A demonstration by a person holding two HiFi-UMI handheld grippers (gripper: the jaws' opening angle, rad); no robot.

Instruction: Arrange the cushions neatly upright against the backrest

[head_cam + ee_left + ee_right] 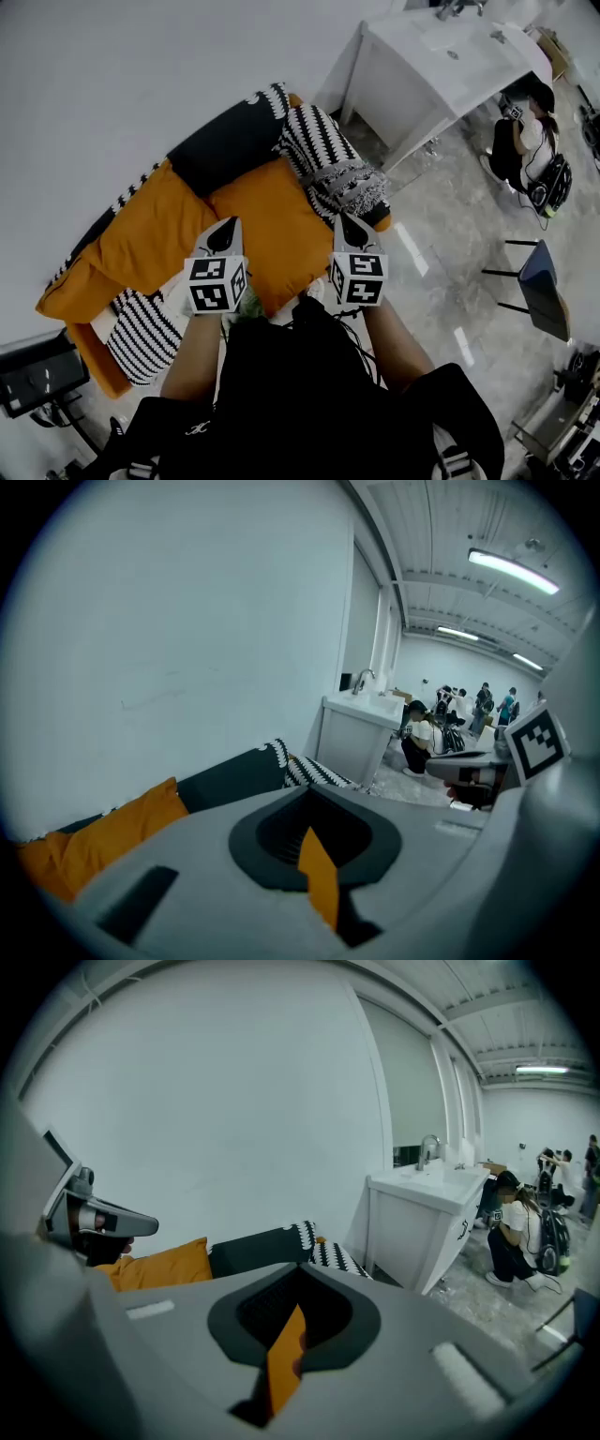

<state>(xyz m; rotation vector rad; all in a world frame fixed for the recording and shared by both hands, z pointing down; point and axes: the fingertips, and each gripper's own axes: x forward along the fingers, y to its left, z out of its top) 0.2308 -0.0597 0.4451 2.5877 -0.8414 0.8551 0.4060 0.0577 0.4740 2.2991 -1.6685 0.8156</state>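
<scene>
An orange sofa (272,234) stands against the white wall. A dark cushion (230,141) leans on its backrest, and an orange cushion (141,234) lies to the left of it. At the right end a black-and-white striped cushion (323,155) rests beside a grey fringed piece (361,187). Another striped cushion (141,333) lies low at the sofa's front left. My left gripper (225,234) and right gripper (350,230) hover side by side over the seat, both shut and empty. The left gripper view shows the dark cushion (230,775) beyond my left gripper (317,855). The right gripper view shows it (253,1249) beyond my right gripper (286,1349).
A white sink cabinet (431,66) stands just right of the sofa. A person (520,141) crouches on the grey floor beyond it. A dark chair (544,286) is at the right, and a black device (37,370) at the lower left.
</scene>
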